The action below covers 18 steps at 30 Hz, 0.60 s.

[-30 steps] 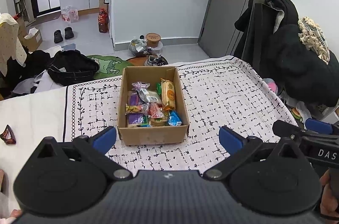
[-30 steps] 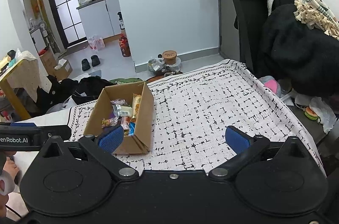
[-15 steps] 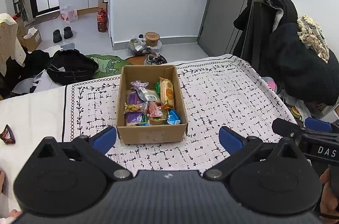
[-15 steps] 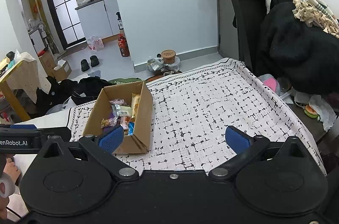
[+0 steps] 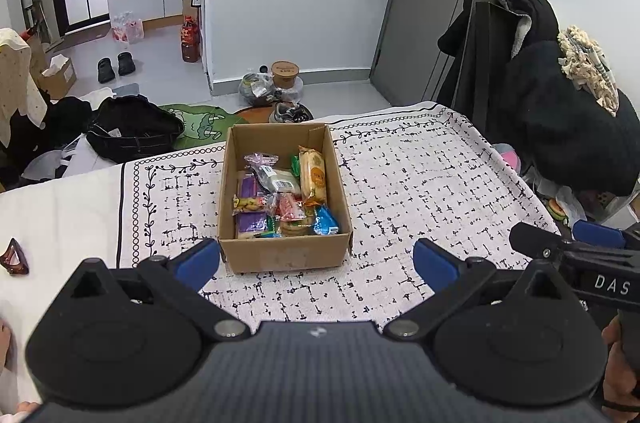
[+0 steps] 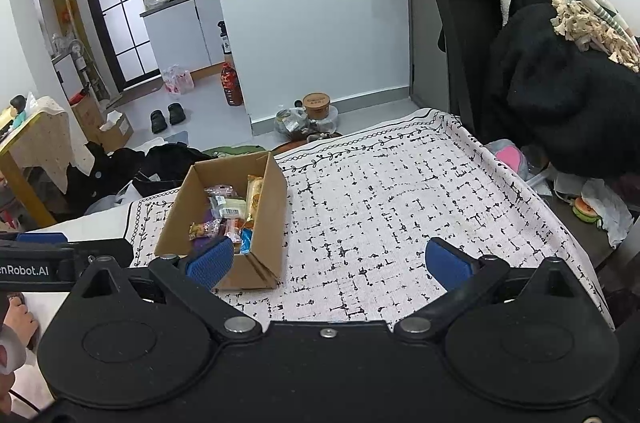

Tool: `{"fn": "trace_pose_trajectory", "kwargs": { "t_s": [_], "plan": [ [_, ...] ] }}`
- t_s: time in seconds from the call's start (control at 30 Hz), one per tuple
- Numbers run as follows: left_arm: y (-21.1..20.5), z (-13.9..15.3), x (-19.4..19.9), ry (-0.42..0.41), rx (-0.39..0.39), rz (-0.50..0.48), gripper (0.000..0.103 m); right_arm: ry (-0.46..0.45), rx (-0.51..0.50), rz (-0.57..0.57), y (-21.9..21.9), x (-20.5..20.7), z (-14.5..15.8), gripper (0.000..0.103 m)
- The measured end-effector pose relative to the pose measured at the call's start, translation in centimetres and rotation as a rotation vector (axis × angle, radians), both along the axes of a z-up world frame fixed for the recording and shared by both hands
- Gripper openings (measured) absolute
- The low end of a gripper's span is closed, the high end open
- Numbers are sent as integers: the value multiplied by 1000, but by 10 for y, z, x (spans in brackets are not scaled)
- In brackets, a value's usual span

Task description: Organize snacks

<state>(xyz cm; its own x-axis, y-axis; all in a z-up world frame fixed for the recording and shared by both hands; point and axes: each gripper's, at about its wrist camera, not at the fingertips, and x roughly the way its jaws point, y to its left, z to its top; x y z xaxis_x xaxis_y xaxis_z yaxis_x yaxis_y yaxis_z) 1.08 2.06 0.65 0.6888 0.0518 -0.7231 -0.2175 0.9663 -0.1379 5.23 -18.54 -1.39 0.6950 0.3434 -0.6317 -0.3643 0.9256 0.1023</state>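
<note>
Snacks (image 5: 282,197) packed in box (image 5: 285,257) at 12 o'clock; left gripper (image 5: 316,261), right gripper (image 6: 330,265) wide open, empty, barely shifted since second ago. Cloth (image 5: 420,191) around bare.

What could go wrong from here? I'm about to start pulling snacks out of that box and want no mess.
The snacks lie overlapped in the cardboard box, so fingers closing on one wrapper may drag a neighbour out. The box looks light and sits loose on the patterned cloth; a snag could slide or tip it. The left gripper and right gripper, both open, hover near each other and could collide.
</note>
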Motion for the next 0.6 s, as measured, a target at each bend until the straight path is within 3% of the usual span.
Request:
{"fn": "trace_pose_trajectory", "kwargs": {
  "t_s": [0.6],
  "plan": [
    [-6,1,-1,-6,18,-21,102,8,-6,-17,-3,1,-5,103]
  ]
}}
